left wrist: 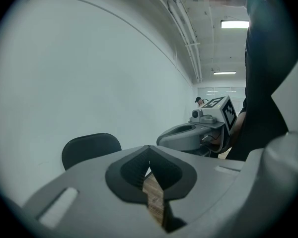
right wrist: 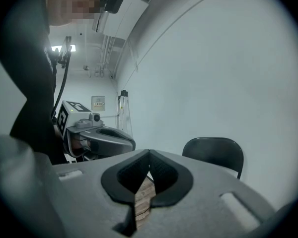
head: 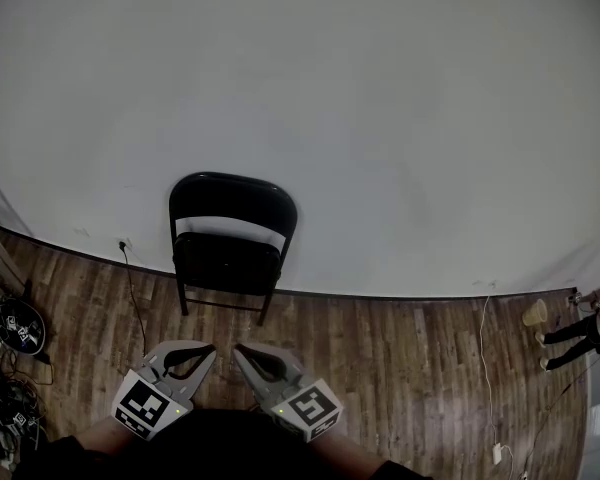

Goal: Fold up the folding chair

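A black folding chair (head: 227, 245) stands unfolded on the wood floor against the white wall, seat down, facing me. Its backrest (left wrist: 91, 148) shows low left in the left gripper view, and the same backrest (right wrist: 214, 153) shows low right in the right gripper view. My left gripper (head: 208, 351) and right gripper (head: 238, 353) hang side by side close to my body, well short of the chair, tips almost meeting. Both are shut with nothing between the jaws. Each gripper view shows the other gripper alongside: the right gripper (left wrist: 161, 139) and the left gripper (right wrist: 131, 145).
A black cable (head: 132, 288) runs from a wall socket across the floor left of the chair. Gear and cables (head: 10, 328) pile up at the far left. A white cord (head: 487, 368) and a person's legs (head: 580, 333) lie at the right.
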Motion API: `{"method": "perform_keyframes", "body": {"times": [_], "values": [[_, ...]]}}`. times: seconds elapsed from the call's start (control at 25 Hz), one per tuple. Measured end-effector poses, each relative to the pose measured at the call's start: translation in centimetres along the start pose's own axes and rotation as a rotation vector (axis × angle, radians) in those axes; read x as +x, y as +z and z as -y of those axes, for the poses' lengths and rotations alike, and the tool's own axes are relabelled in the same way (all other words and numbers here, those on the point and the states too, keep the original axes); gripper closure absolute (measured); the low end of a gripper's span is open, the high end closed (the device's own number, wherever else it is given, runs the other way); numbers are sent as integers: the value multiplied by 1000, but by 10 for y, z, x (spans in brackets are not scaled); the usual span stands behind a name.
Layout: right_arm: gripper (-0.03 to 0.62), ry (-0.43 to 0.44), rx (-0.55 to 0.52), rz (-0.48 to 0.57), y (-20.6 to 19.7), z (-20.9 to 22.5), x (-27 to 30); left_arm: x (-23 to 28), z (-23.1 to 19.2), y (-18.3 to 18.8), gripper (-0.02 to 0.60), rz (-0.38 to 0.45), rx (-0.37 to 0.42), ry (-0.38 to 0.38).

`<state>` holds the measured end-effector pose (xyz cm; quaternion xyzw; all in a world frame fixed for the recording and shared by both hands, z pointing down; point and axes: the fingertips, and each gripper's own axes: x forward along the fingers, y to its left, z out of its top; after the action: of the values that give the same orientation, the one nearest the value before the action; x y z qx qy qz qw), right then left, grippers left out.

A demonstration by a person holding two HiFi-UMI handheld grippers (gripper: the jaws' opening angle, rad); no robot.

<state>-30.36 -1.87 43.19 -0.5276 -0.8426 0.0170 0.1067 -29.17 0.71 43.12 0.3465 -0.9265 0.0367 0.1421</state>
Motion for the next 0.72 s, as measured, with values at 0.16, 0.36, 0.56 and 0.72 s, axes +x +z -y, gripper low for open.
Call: {"method": "perform_keyframes", "body": {"times": [0.16, 0.36, 0.56, 0.72], "values": [[592, -3, 6, 0, 0, 0, 1, -2, 0, 0, 578, -1, -3, 0], [592, -11, 8, 1, -1, -2, 2, -5, -1, -4, 578, -6, -2, -5], [592, -15, 17, -2, -3, 2, 3, -3, -2, -4, 578, -6, -5, -8], [592, -18, 15, -5, -2, 0, 1, -5, -1, -4, 578, -7, -4, -11]]}}
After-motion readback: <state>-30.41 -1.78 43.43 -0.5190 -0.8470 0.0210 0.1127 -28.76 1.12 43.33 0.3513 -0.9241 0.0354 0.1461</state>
